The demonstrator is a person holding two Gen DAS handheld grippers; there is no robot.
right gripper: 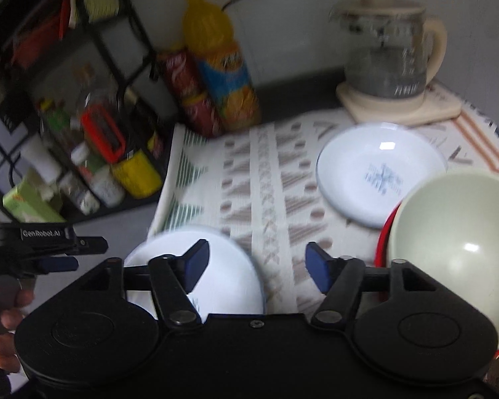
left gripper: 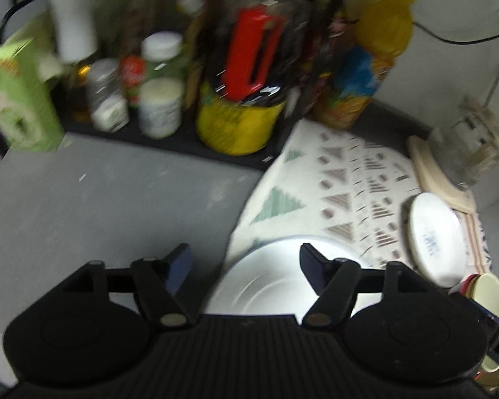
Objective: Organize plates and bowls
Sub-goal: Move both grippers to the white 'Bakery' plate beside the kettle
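- Dishes sit on the patterned white cloth mat (right gripper: pixel 249 179), the landmark: a plain white round plate (right gripper: pixel 196 266) at its near-left corner, a white shallow plate with blue print (right gripper: pixel 379 173) toward its far right, a pale green bowl (right gripper: pixel 455 252) at its near-right edge.
- Left gripper (left gripper: pixel 244 262): released, empty, directly above the plain plate.
- Right gripper (right gripper: pixel 256 266): released, empty, between plate and bowl.
- Judgement: left gripper is nearer the plain plate; its rim lies just ahead.
- Bench (left gripper: pixel 99 206) lies left of the mat.
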